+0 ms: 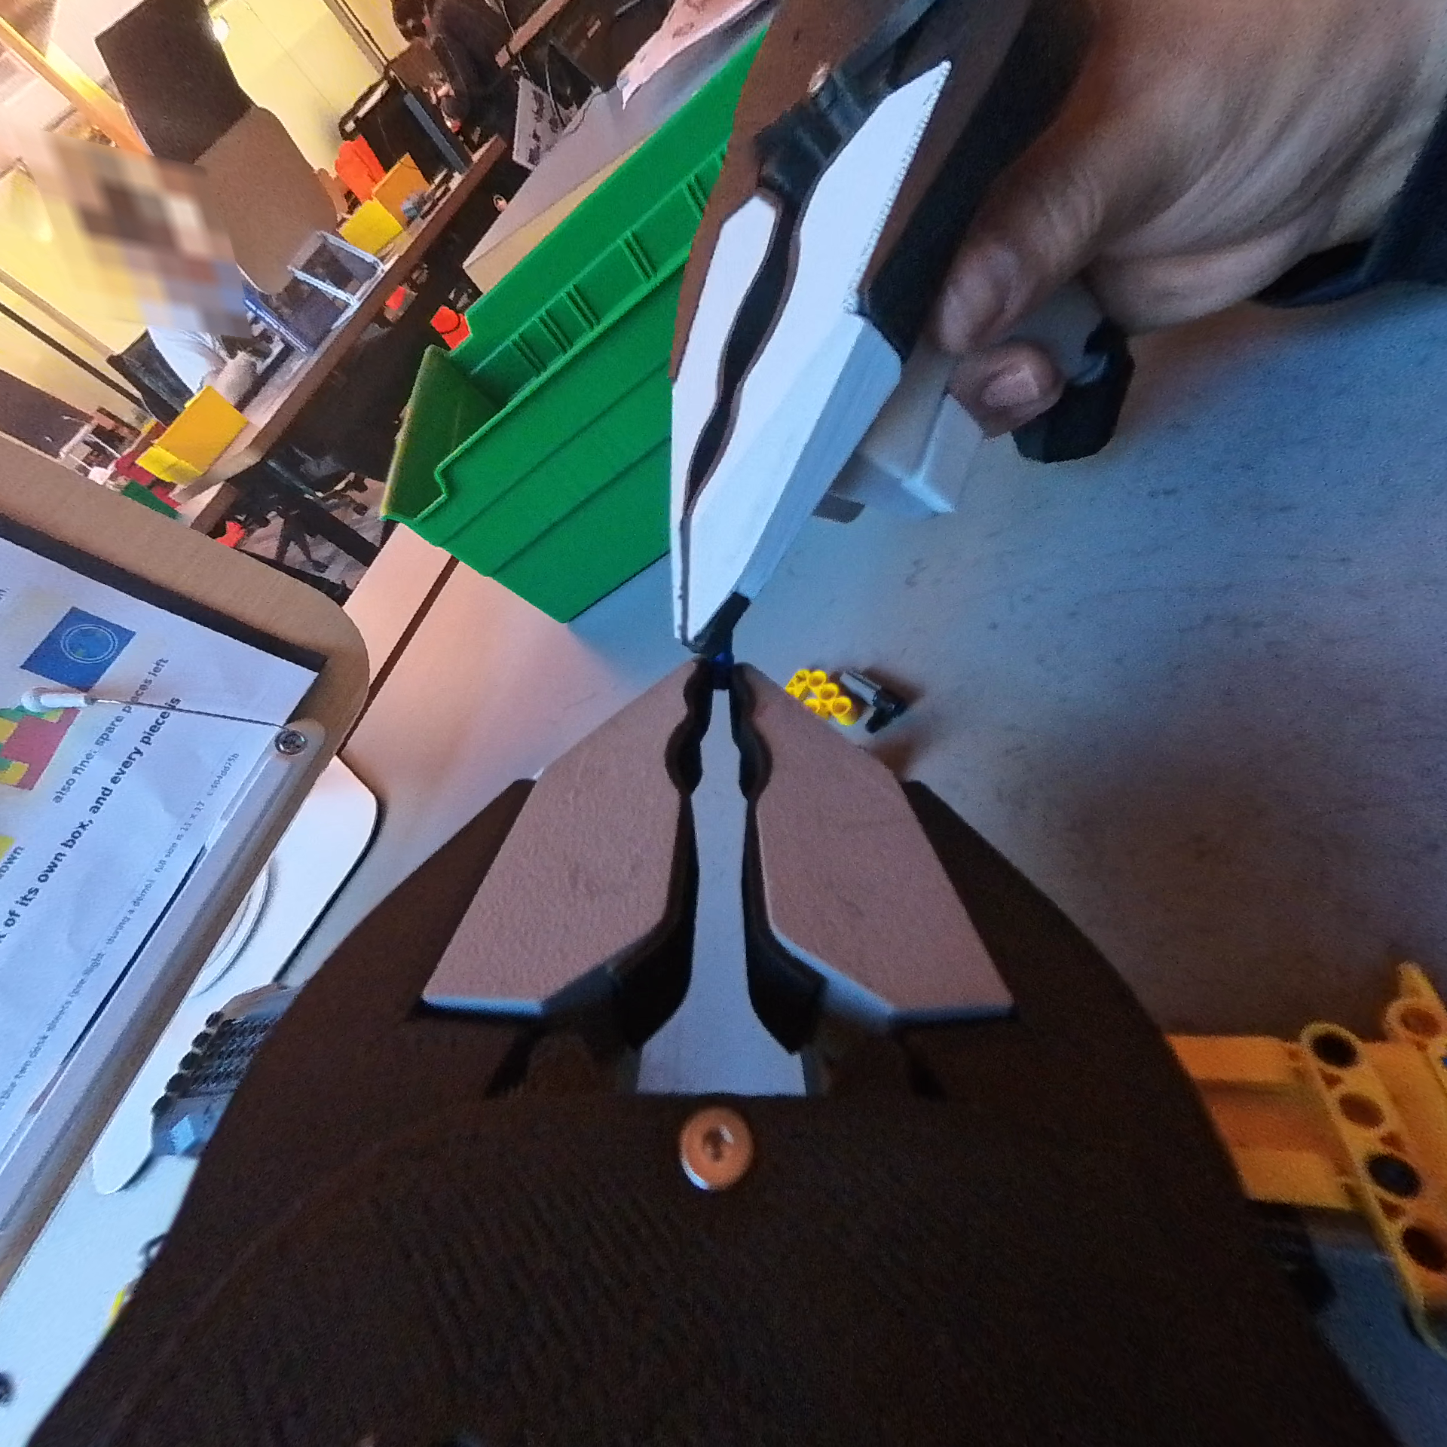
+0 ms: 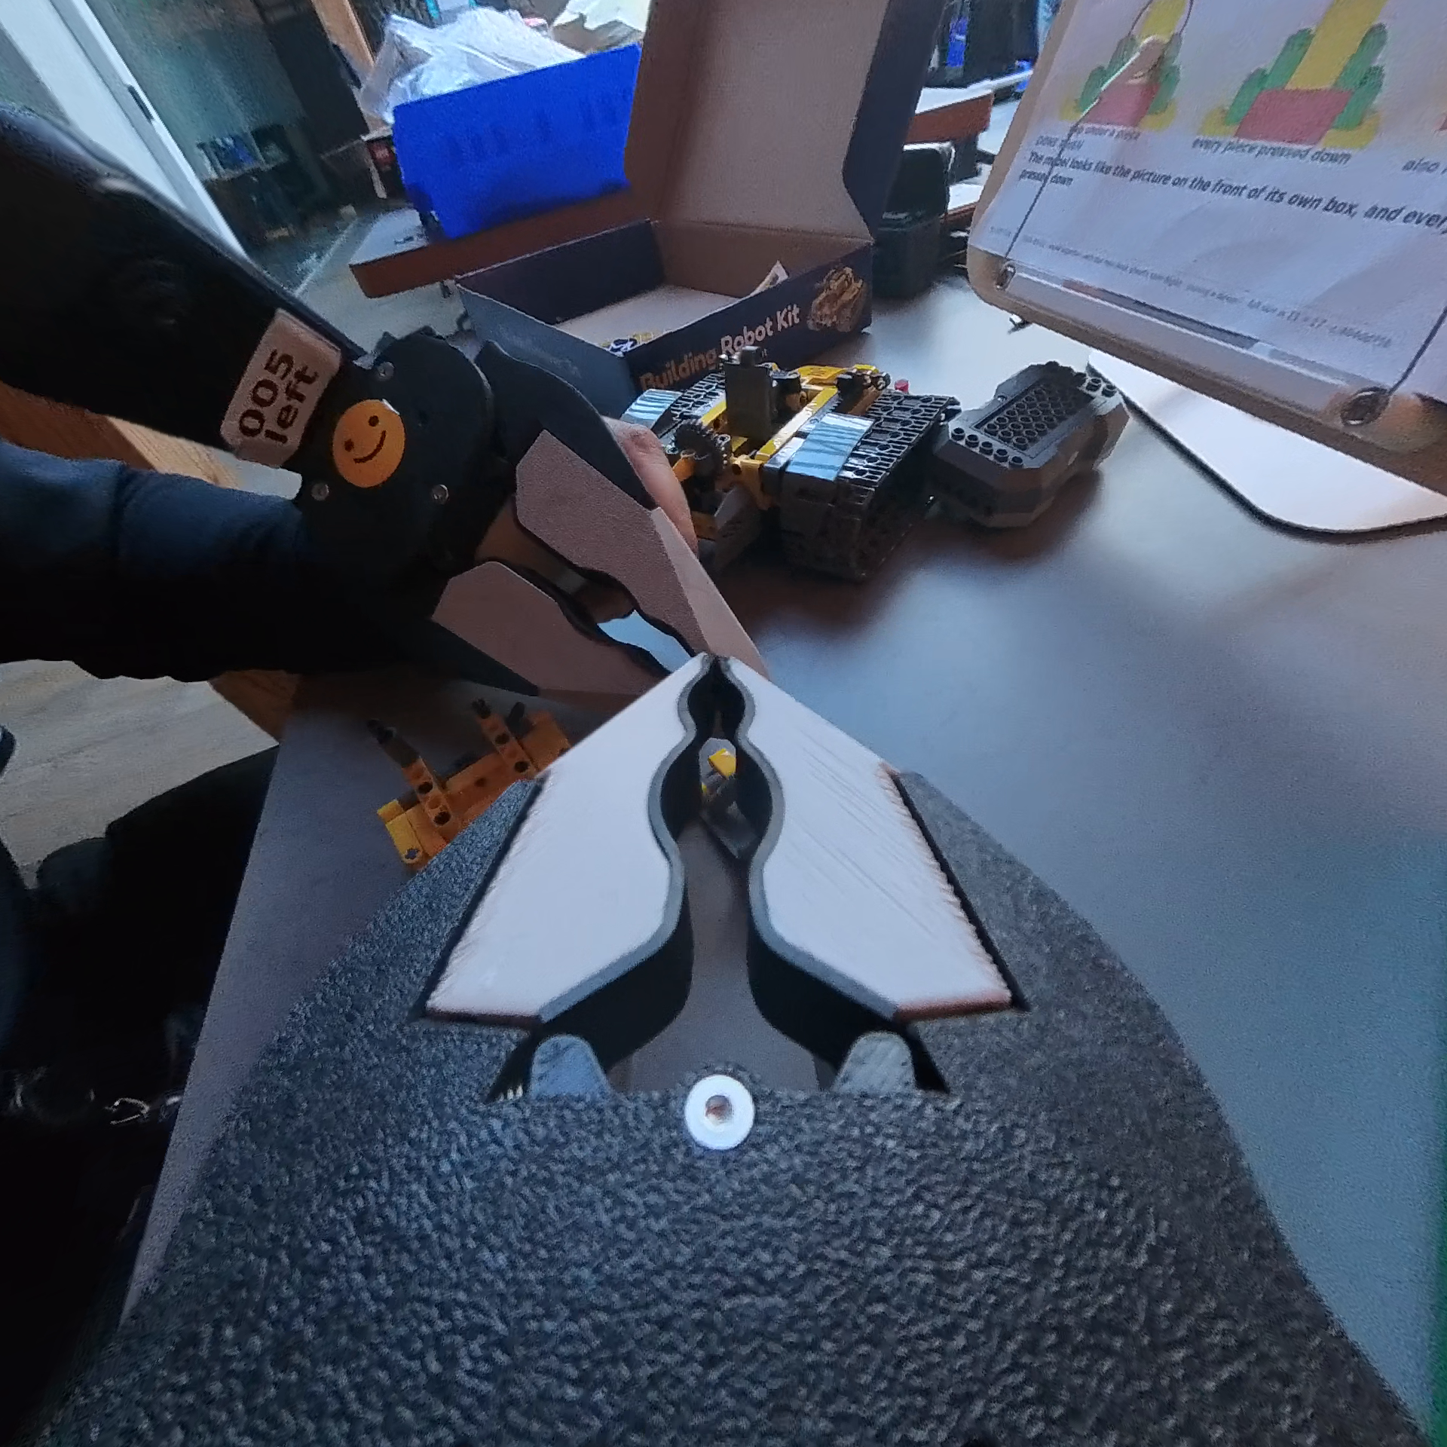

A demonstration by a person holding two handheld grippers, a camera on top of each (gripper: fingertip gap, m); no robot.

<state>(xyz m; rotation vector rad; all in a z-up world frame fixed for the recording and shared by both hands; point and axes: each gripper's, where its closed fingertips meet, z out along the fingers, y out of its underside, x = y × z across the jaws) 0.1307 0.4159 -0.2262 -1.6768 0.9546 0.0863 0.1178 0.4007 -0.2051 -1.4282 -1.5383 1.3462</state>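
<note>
The left gripper [image 1: 719,683] has its two fingers squeezed together on a tiny blue piece [image 1: 721,664] right at the tips. The piece is so small and so hidden that only a bit of dark blue shows. The right gripper [image 1: 705,638] comes down from twelve o'clock and meets the left one tip to tip at that same blue piece. Its fingers are together too, but I cannot tell if they pinch the piece or only touch it. A hand [image 1: 1190,180] holds the right gripper at one o'clock.

On the grey table [image 1: 1174,626], just past the tips at two o'clock, lies a little yellow and black brick clump [image 1: 842,697]. A green bin [image 1: 579,407] stands at eleven o'clock. A yellow beam with holes [image 1: 1362,1127] lies at four o'clock.

In the right wrist view, a yellow and black tracked brick model [image 2: 799,478] sits at twelve o'clock, with an open cardboard box [image 2: 705,274] behind it. A paper sheet on a stand [image 2: 1253,172] is at two o'clock.
</note>
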